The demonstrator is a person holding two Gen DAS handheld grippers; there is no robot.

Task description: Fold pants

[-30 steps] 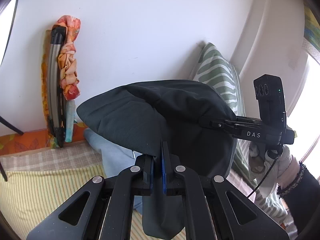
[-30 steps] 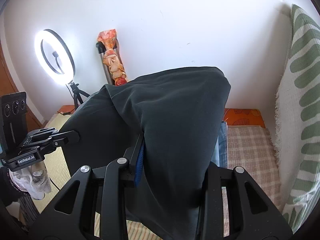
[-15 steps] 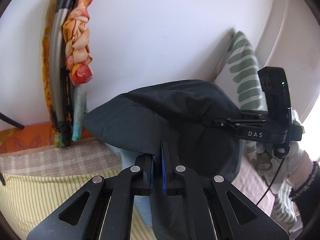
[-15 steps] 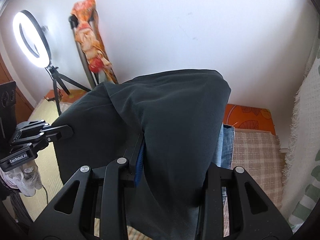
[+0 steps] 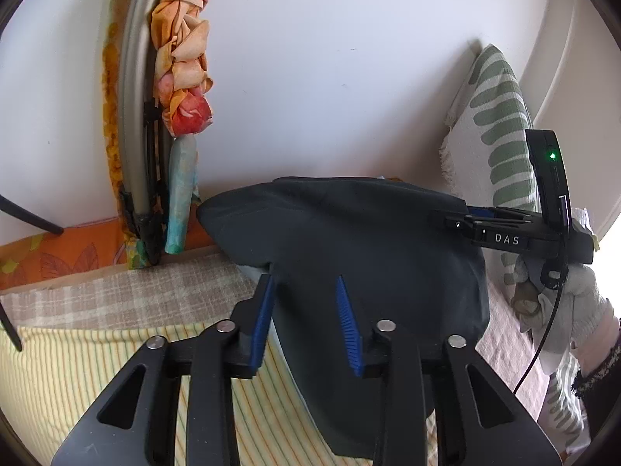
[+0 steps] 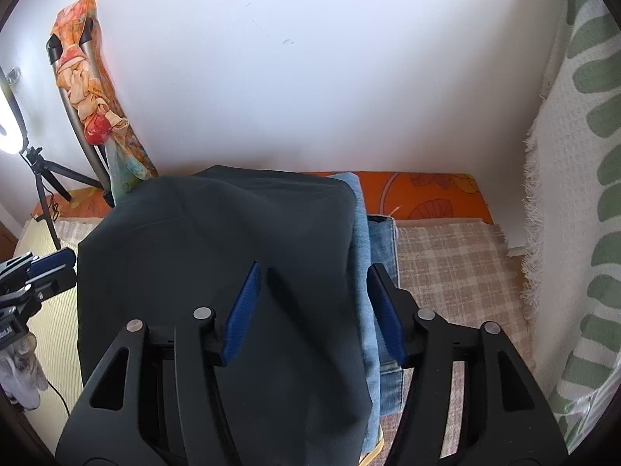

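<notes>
From the left wrist, the left tongs point(image 5: 304, 318) have just been opening: the blue pads stand apart with the dark green folded cotton pants point(image 5: 361, 248) between them, unpressed. At three o'clock a gloved hand point(image 5: 562, 299) carries the right tongs point(image 5: 458, 222), and a green-striped white pillow point(image 5: 500, 132) shows only here. From the right wrist, the right tongs point(image 6: 314, 306) have also just been opening, pads clear of the cloth. One pair of pants lies in a smooth mound on light blue folded denim point(image 6: 368, 272) on the checked bedcover point(image 6: 450, 264); a white ring light point(image 6: 7, 124) glows at nine o'clock.
</notes>
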